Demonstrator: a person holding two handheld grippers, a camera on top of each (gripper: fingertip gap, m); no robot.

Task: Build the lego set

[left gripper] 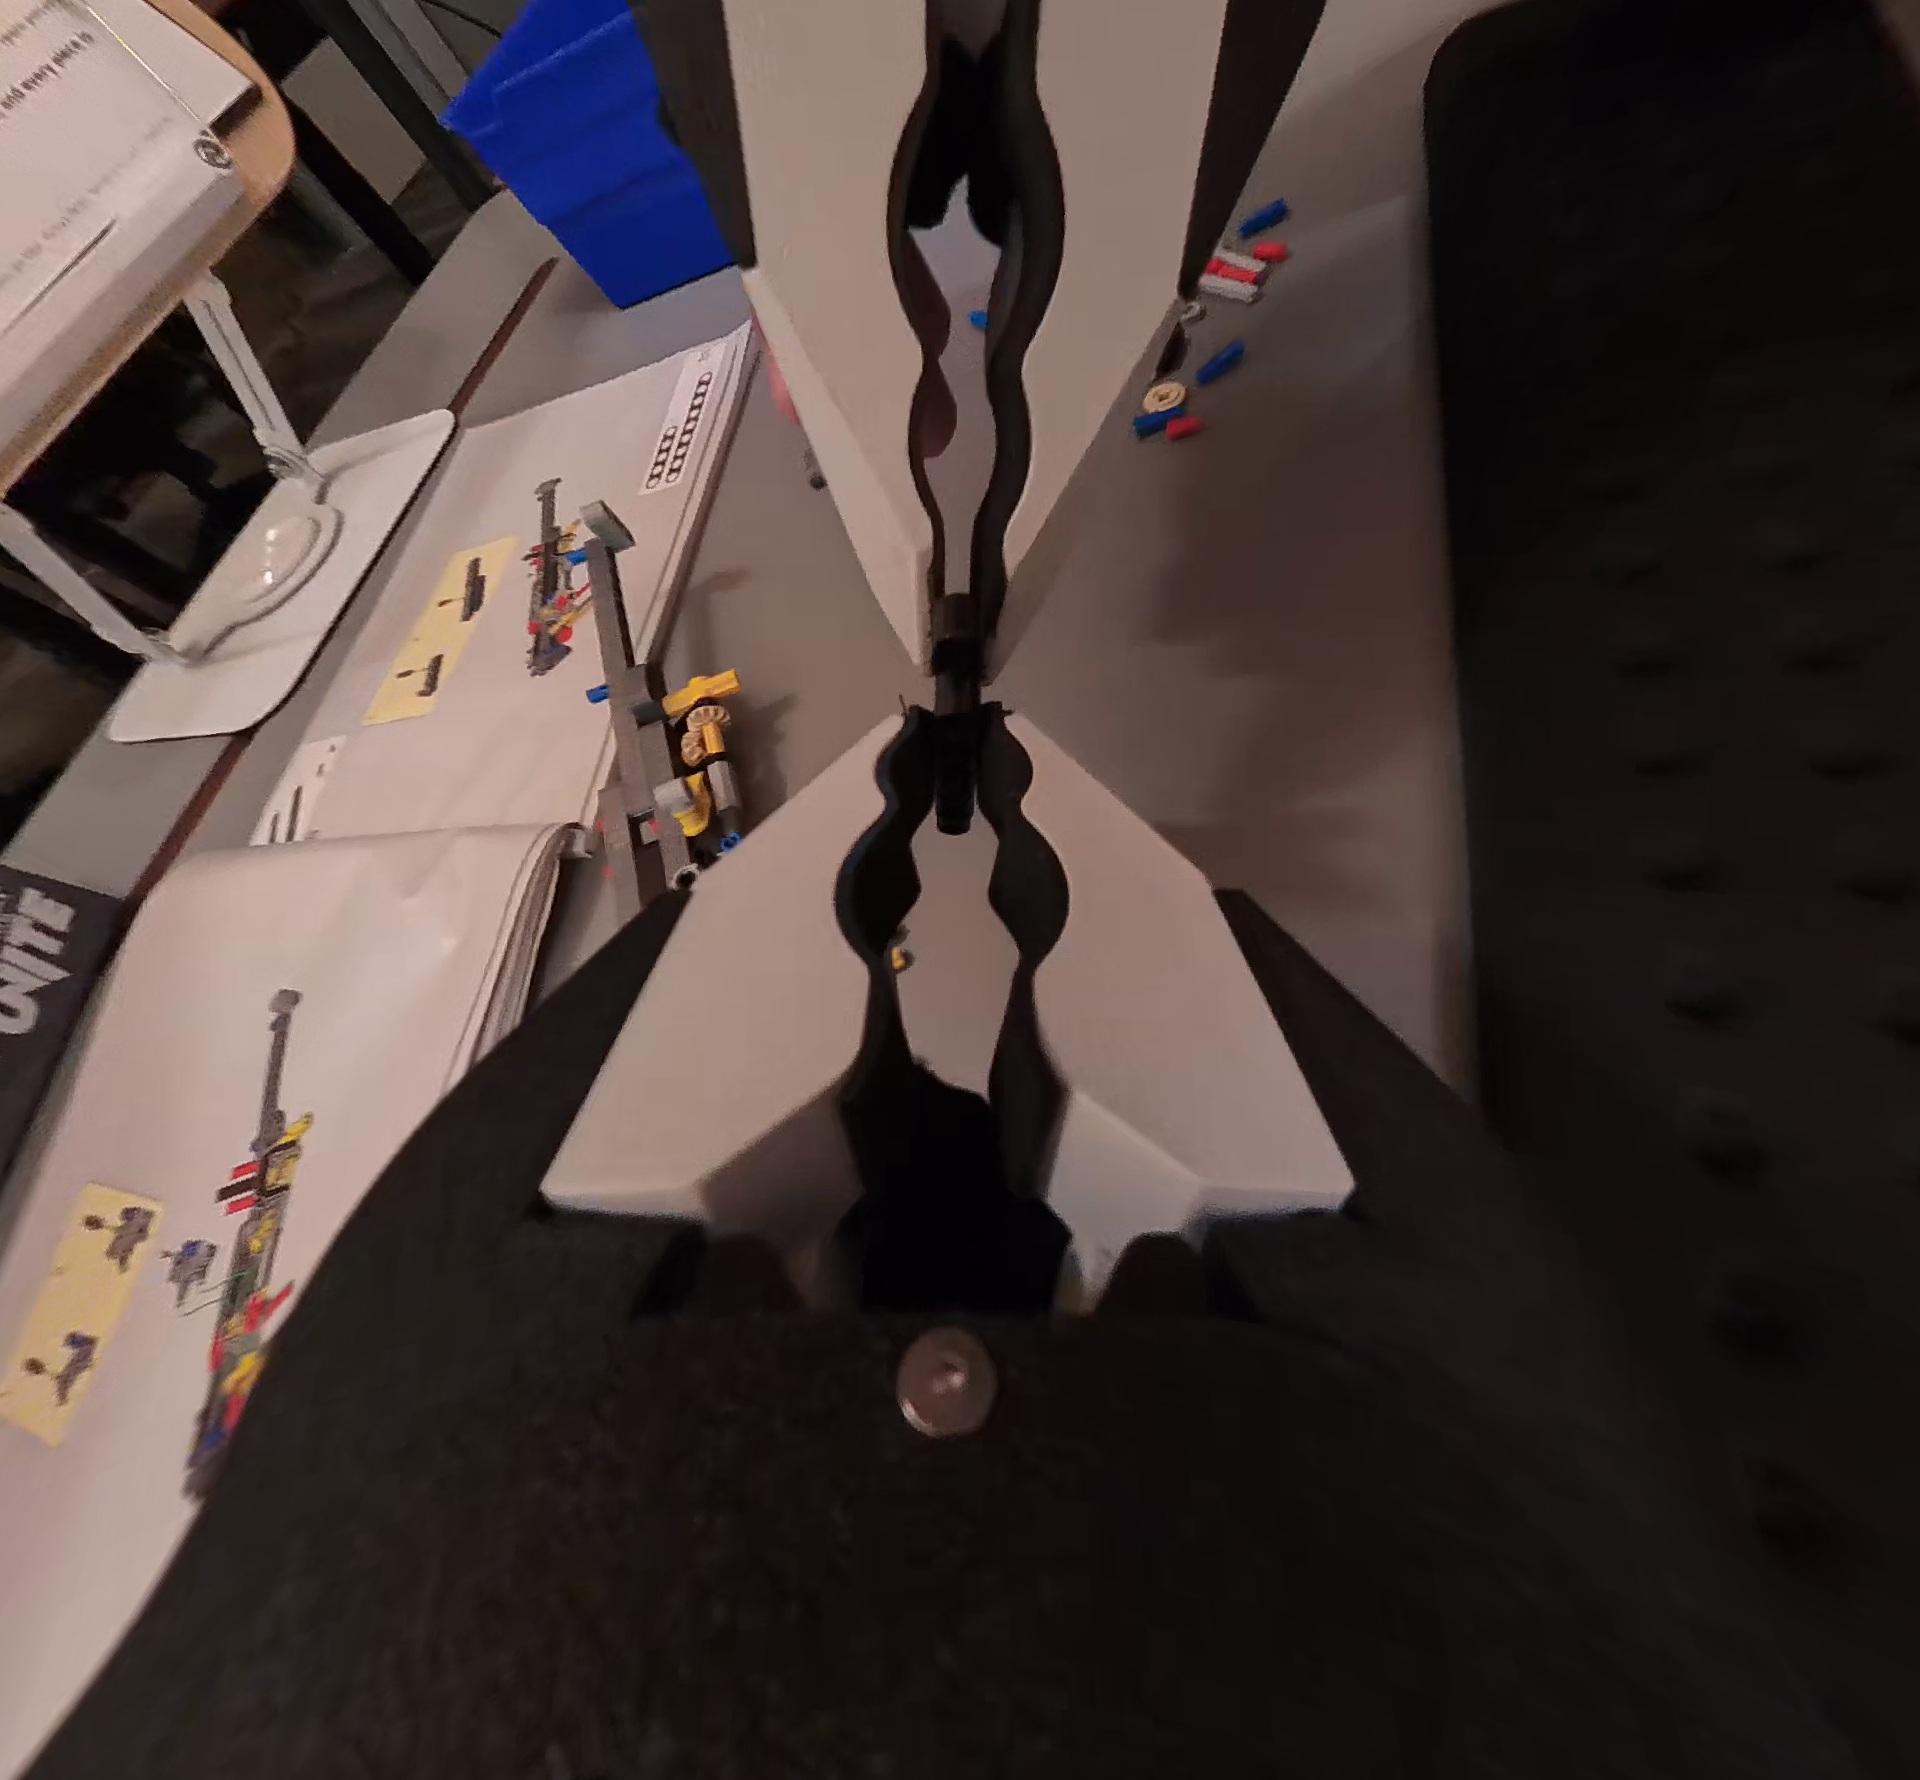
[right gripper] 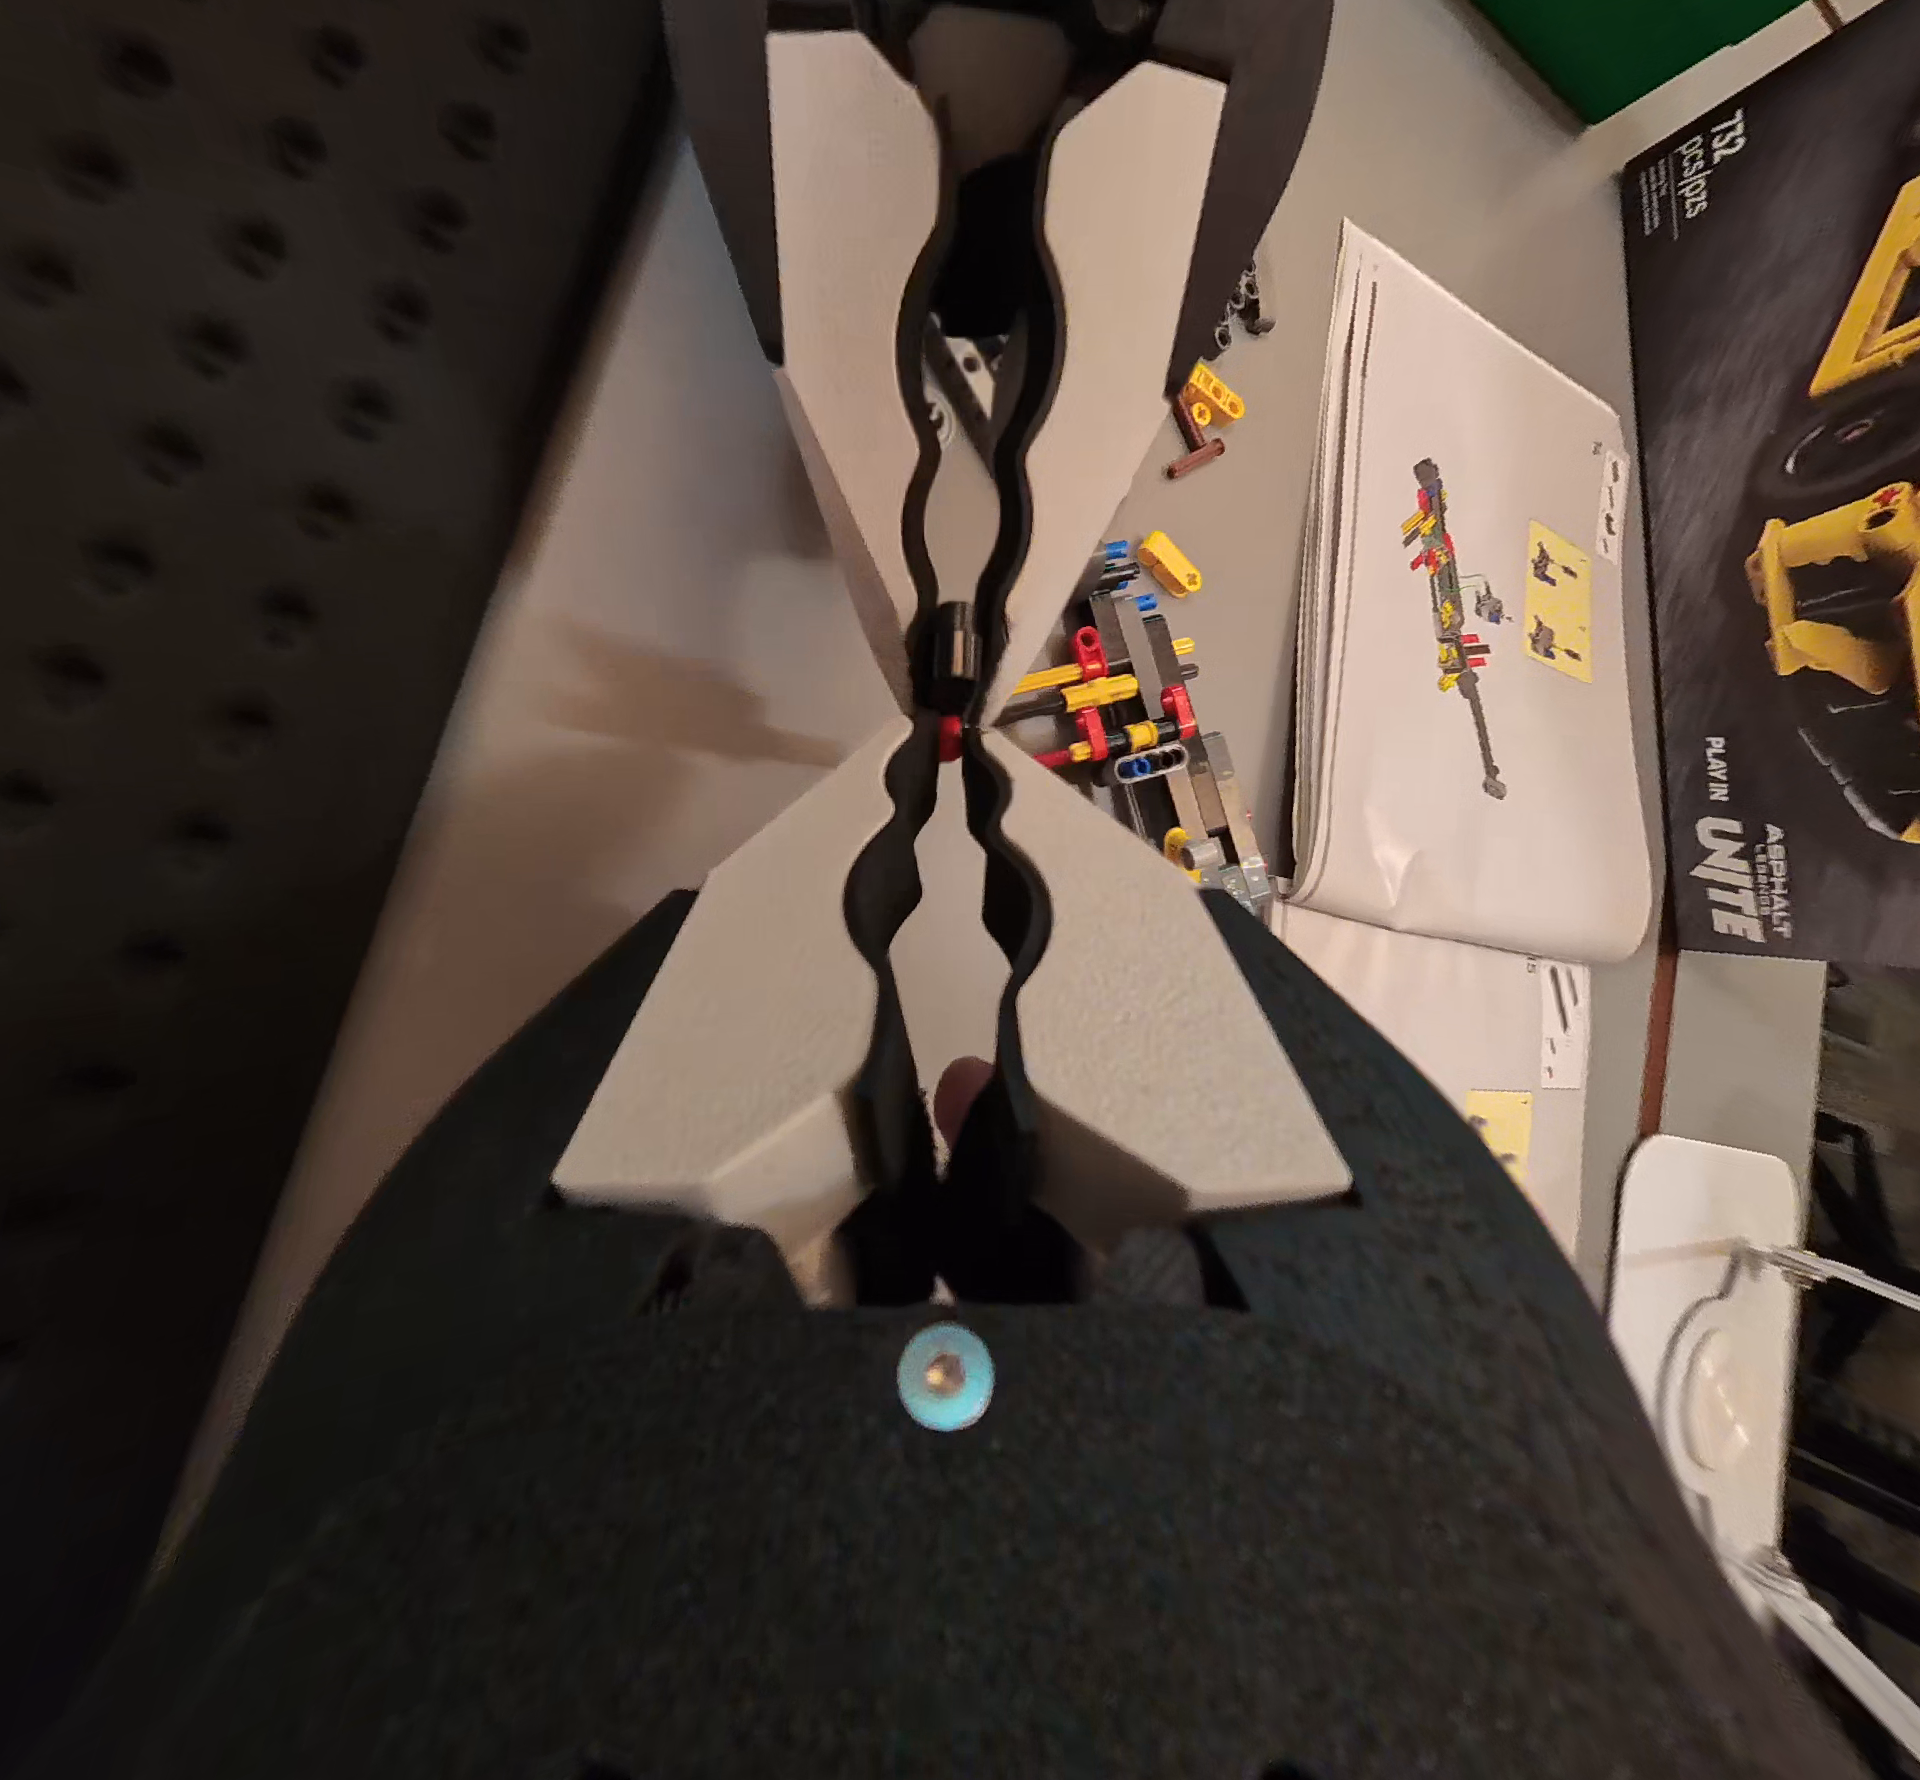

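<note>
Evidently a mating step is in hand: the left gripper [left gripper: 951,774] has its jaws pinched on a small black pin [left gripper: 954,691], and the right gripper [right gripper: 951,743], tip to tip with it, has its jaws clamped on a red piece [right gripper: 949,736]. Next, I judge, comes a straight axial push. Beyond, the half-built model [right gripper: 1143,722] lies on the counter [right gripper: 1455,172] beside the open instruction booklet [right gripper: 1475,608]; the set's dark box [right gripper: 1787,483] carries print, left unquoted.
</note>
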